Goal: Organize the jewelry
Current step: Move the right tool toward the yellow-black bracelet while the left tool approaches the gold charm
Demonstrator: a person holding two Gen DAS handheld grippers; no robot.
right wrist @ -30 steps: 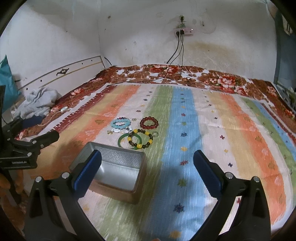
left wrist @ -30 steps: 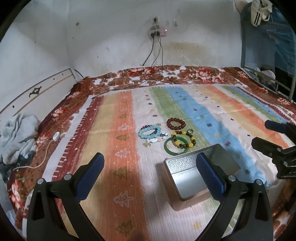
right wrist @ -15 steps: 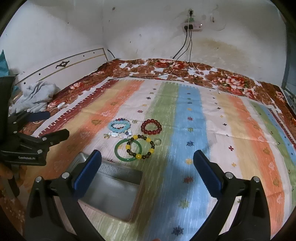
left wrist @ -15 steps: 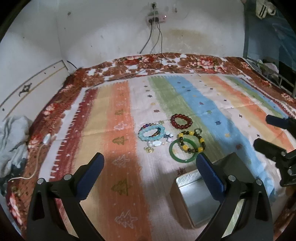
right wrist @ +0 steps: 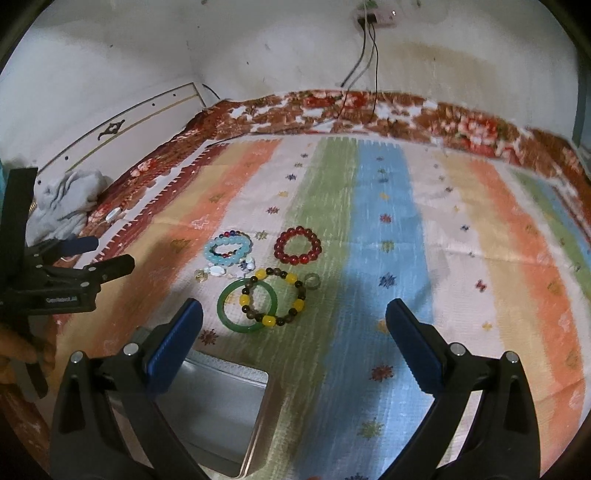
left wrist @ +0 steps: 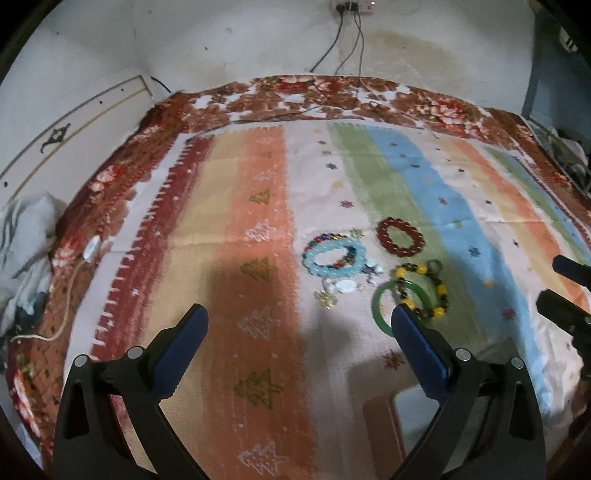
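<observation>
Jewelry lies on a striped blanket (left wrist: 258, 206): a dark red bead bracelet (left wrist: 400, 236) (right wrist: 297, 245), a light blue bead bracelet (left wrist: 334, 256) (right wrist: 228, 250), a green bangle (left wrist: 388, 308) (right wrist: 246, 305) overlapped by a yellow-and-brown bead bracelet (left wrist: 424, 291) (right wrist: 274, 298), and small white charms (left wrist: 345, 285) (right wrist: 218, 272). A small ring (right wrist: 312, 281) lies beside them. An open metal tin (right wrist: 210, 406) (left wrist: 410, 424) sits nearest me. My left gripper (left wrist: 299, 350) and right gripper (right wrist: 295, 339) are open, empty, above the blanket short of the jewelry.
A grey garment (right wrist: 66, 203) (left wrist: 22, 236) lies at the bed's left edge beside a white cable (left wrist: 70, 280). Wall cables hang from a socket (right wrist: 373, 14) at the back. A floral bedspread (left wrist: 332, 92) borders the blanket.
Both grippers have moved forward toward the jewelry; the bracelets look larger and nearer, and the tin has slid to the bottom of both views. Both stay open.
</observation>
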